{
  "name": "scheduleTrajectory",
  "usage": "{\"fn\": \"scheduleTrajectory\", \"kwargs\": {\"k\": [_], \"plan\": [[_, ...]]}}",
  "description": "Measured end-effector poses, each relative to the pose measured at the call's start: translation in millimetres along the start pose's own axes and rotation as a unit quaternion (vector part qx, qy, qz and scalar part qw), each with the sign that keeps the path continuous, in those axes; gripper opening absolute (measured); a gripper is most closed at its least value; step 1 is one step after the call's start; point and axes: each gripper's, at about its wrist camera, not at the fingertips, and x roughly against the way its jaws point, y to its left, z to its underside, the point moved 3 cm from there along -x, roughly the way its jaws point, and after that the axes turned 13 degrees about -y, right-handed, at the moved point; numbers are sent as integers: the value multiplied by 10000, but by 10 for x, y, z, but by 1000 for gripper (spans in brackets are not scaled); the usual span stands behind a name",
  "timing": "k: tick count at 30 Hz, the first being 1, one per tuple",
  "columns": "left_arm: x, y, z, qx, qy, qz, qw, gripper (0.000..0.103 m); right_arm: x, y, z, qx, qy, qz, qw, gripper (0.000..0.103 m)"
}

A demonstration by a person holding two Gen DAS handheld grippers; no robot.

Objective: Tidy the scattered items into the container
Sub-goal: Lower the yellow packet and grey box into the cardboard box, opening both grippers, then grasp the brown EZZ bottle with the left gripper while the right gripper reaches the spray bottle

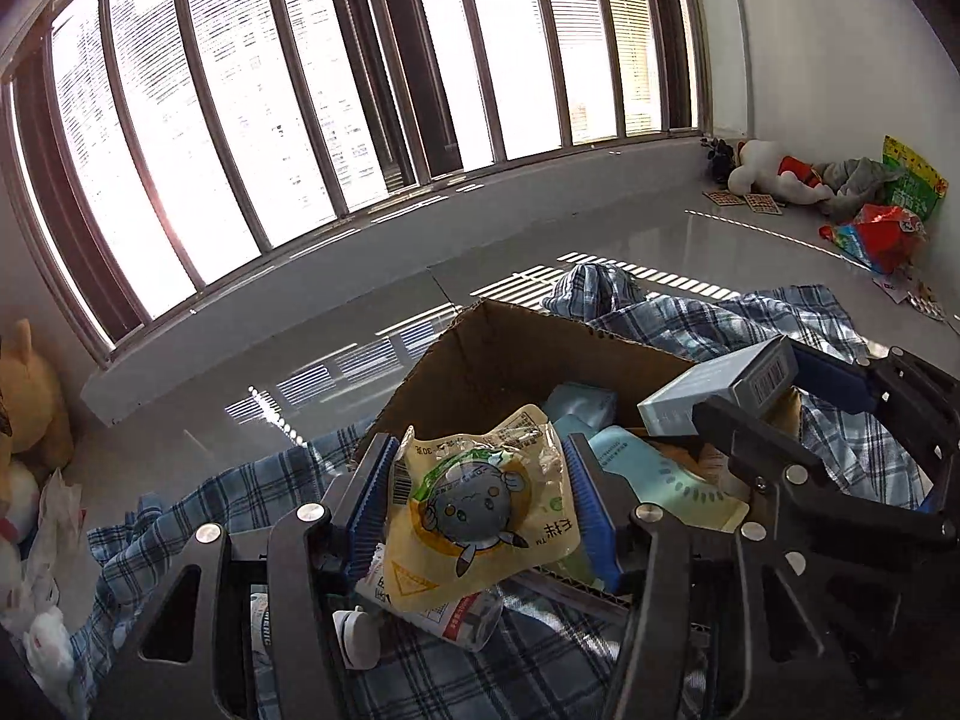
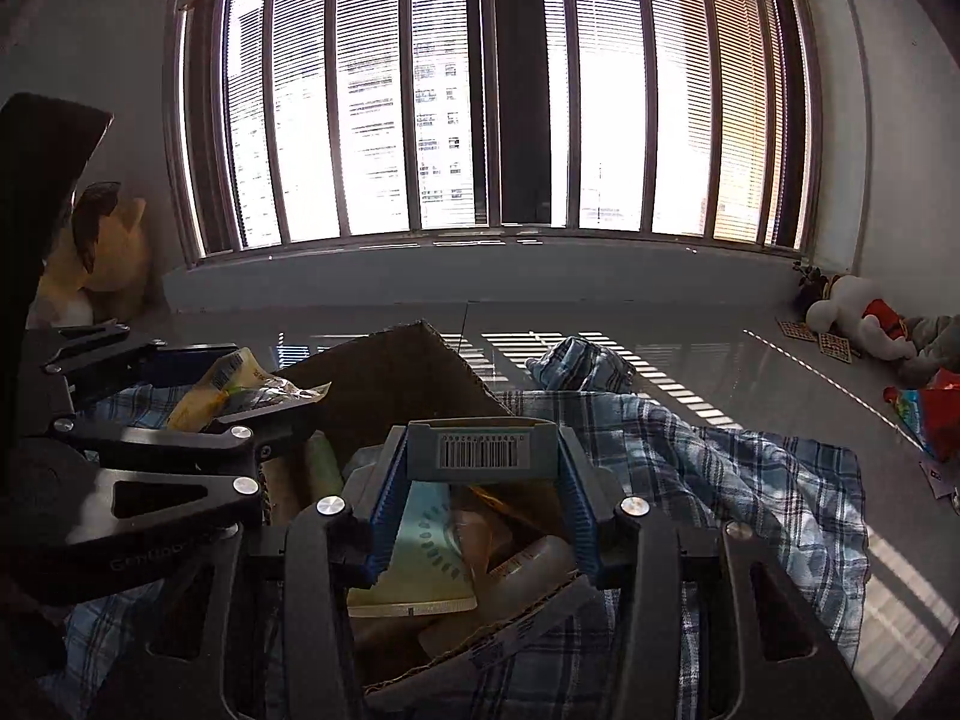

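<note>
I see a glossy grey floor [image 2: 690, 324] under a wide window [image 2: 480, 90], with a plaid cloth [image 2: 750, 468] around the cardboard box [image 1: 510, 348] at centre frame. My left gripper [image 1: 474, 504] pinches a yellow snack packet [image 1: 480, 504] just above the box's near edge. My right gripper [image 2: 480, 480] clamps a small grey carton [image 2: 480, 450] over the box. Bare floor lies beyond.

Blue plaid cloth [image 2: 720, 468] on glossy floor [image 2: 690, 324], barred window [image 2: 480, 90], yellow plush [image 1: 27, 396]
</note>
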Motion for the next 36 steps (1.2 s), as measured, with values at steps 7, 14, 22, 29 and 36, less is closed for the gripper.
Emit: {"fn": "scheduleTrajectory", "kwargs": {"k": [7, 14, 22, 29, 36], "plan": [[-255, -6, 197, -54, 255, 9, 9997, 73, -8, -83, 76, -206, 186, -141, 9995, 53], [183, 164, 152, -416, -381, -766, 9955, 88, 214, -14, -57, -239, -225, 5, 9995, 64], [413, 780, 527, 301, 72, -658, 9974, 90, 381, 524, -86, -149, -175, -1068, 9940, 64], [425, 1250, 936, 678, 425, -868, 9930, 90, 354, 1177, 180, 650, 329, -1881, 9794, 64], [264, 1365, 1050, 495, 622, -899, 9928, 90, -95, 1390, 544, 1315, 981, -1645, 9726, 64]]}}
